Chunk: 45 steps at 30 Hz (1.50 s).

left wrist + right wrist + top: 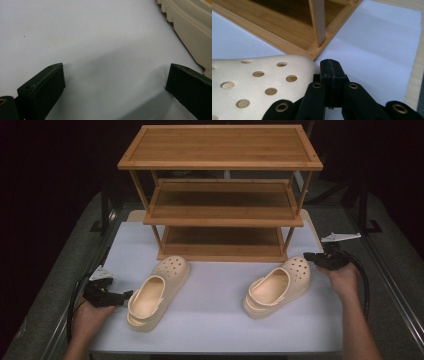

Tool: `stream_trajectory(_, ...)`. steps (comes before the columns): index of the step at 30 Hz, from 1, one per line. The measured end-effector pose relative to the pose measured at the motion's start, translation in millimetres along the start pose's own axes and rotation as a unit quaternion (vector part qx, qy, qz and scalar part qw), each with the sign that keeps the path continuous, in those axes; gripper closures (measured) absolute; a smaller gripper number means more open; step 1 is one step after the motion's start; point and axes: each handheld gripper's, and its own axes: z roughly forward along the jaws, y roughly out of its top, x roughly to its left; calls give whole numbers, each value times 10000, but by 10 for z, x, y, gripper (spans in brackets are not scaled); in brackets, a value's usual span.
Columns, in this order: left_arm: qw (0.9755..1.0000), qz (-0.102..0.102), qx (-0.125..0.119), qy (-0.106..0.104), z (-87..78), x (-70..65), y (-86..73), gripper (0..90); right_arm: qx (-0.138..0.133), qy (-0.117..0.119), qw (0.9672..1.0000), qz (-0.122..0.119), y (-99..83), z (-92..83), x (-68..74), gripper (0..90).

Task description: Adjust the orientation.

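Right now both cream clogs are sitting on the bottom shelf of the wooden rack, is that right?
Not quite. The high view shows the left clog and the right clog lying on the white table, in front of the wooden rack, not on its bottom shelf.

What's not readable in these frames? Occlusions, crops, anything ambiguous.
- Left cream perforated clog: left gripper view crops it at the right edge, showing a ridged sole strip.
- Bottom shelf of the three-tier bamboo shoe rack: high view, rear part shaded under the middle shelf.
- Right cream perforated clog: right gripper view, heel cut off; whether the shut right gripper touches its toe is unclear.
- Left gripper: open over bare white table cover.
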Motion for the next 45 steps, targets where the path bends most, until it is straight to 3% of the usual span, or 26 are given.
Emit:
stream_trajectory(5,10000,1,-2,1,1,0,0,12,34,37,9999,-132,10,23,125,900)
stream_trajectory(7,10000,1,-1,0,0,0,0,12,87,63,9995,-299,28,47,238,900)
stream_trajectory(21,10000,3,2,1,1,2,0,12,85,178,9980,-596,8,94,651,900)
stream_trajectory(26,10000,4,3,-1,0,2,0,12,30,183,9983,-559,-5,85,654,899)
stream_trajectory(33,10000,-1,4,-4,0,3,0,12,-23,84,9983,-575,-66,-80,649,899)
stream_trajectory(36,10000,1,3,-2,0,2,0,12,-1,8,9988,-493,-173,-214,635,899)
stream_trajectory(40,10000,1,3,0,1,2,0,12,-9,87,9990,-429,-270,-325,645,899)
stream_trajectory(45,10000,4,2,1,1,0,0,12,-92,125,9988,-472,-438,-470,751,899)
